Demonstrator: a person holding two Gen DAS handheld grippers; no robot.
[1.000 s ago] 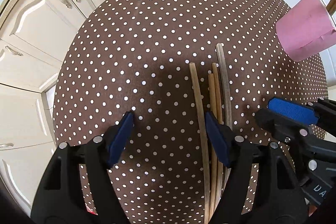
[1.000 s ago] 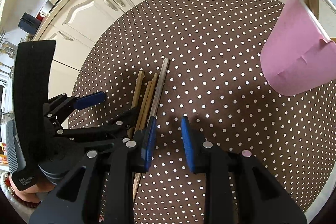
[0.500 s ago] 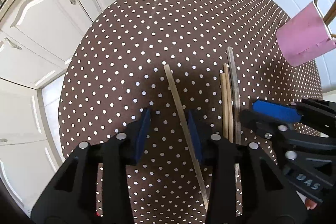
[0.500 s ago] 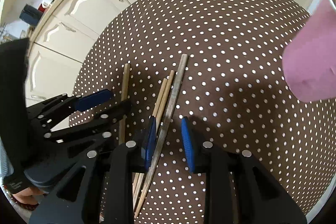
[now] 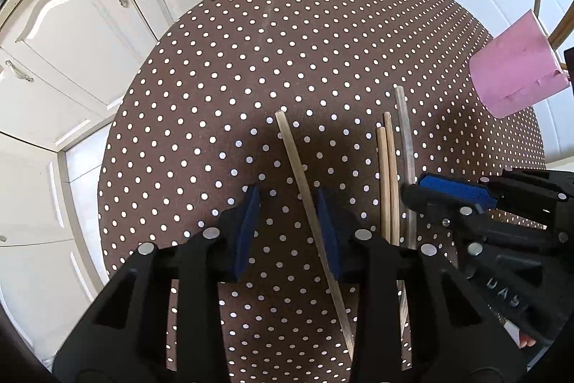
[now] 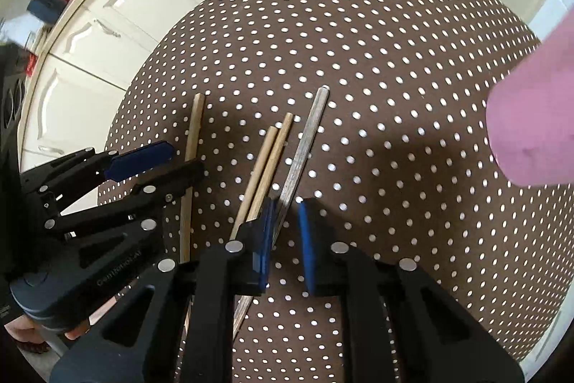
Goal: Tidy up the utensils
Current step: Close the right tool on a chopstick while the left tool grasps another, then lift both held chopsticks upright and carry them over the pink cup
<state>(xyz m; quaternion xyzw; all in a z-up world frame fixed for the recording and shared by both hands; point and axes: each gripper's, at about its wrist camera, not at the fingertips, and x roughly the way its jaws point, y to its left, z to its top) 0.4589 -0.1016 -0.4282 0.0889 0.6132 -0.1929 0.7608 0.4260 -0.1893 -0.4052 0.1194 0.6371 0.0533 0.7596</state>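
Since the pale wooden chopstick (image 5: 305, 189) lies apart from the two tan ones (image 5: 389, 182) on the dotted brown tablecloth (image 5: 251, 60), it is straddled by the open, empty left gripper (image 5: 287, 228), while the grey chopstick (image 6: 305, 146) is bracketed by the right gripper (image 6: 287, 239), jaws parted, presumably for transfer to the pink cup (image 5: 516, 74).

1. The tablecloth (image 5: 287, 60) is dark brown with regular white polka dots.
2. The cup (image 5: 516, 74) is plain pink.
3. Three chopsticks (image 6: 267, 164) are pale tan wood; the fourth chopstick (image 6: 305, 146) is silvery grey.
4. Both the left gripper (image 5: 287, 232) and the right gripper (image 6: 287, 239) are black with blue pads.
5. The cabinets (image 5: 89, 42) are cream-white with silver handles.
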